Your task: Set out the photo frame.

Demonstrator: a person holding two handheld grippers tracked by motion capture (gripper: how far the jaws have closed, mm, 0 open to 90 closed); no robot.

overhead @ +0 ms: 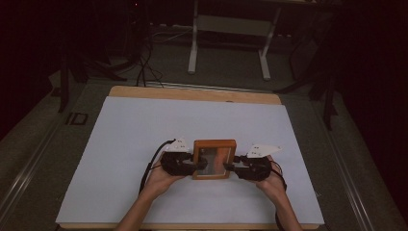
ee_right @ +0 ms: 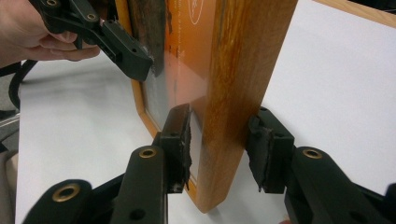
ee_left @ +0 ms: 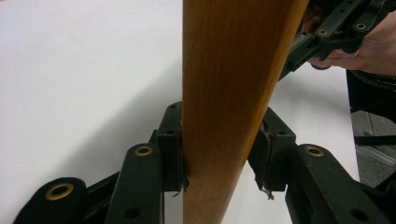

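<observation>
Two claws hold the wooden picture frame [overhead: 214, 159] just above the desk [overhead: 125, 139], left claw [overhead: 192, 166] clamped on its left rail, right claw [overhead: 230, 168] on the opposite rail w/ one pad on the glass: stiff, smooth-varnished, prob. light, glass fragile, so grip wood only.

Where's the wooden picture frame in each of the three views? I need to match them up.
High view: wooden picture frame just below centre, between both grippers.
Left gripper view: its side rail runs up the middle, between the jaws.
Right gripper view: frame centre, glass face to the left, rail between the jaws.
Shared landmark: the white table sheet.
</observation>
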